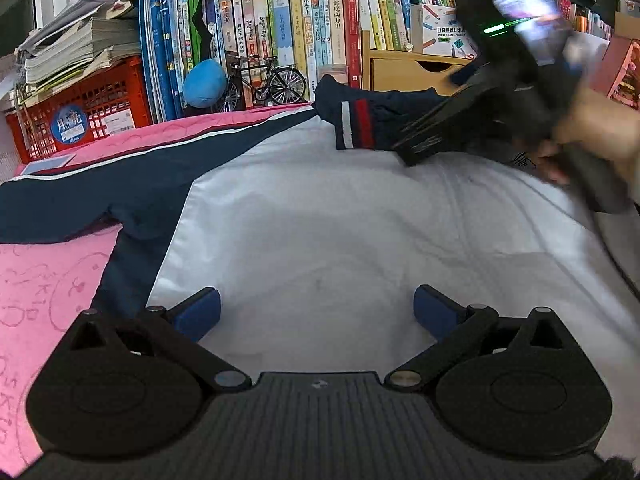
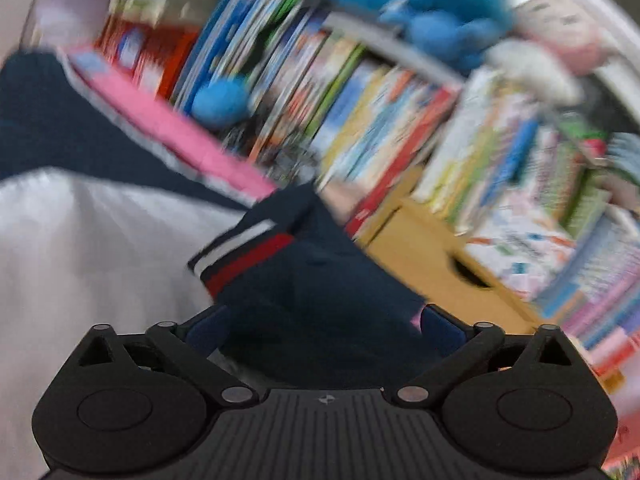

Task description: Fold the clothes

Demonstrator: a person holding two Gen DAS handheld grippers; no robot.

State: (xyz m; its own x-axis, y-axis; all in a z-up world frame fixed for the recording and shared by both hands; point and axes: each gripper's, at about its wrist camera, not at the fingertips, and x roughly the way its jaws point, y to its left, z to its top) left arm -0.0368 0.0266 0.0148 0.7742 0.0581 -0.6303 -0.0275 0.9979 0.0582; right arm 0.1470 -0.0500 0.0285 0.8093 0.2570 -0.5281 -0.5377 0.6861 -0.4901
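Observation:
A white and navy jacket point(image 1: 320, 216) lies spread on a pink cloth. Its navy sleeve point(image 1: 372, 116) with a white and red cuff band is folded over the white body at the far side. My left gripper point(image 1: 316, 314) is open and empty, low over the white body. My right gripper point(image 2: 320, 332) is open with the navy sleeve point(image 2: 320, 280) lying between its blue pads; the view is blurred by motion. The right gripper also shows in the left wrist view point(image 1: 416, 148), held by a hand at the sleeve's near end.
A pink cloth point(image 1: 44, 280) covers the surface at left. Behind stand a bookshelf point(image 1: 288, 32), a red crate point(image 1: 80, 116) with stacked papers, a blue plush ball point(image 1: 205, 82), a model bicycle point(image 1: 268, 84) and a wooden drawer box point(image 1: 404, 70).

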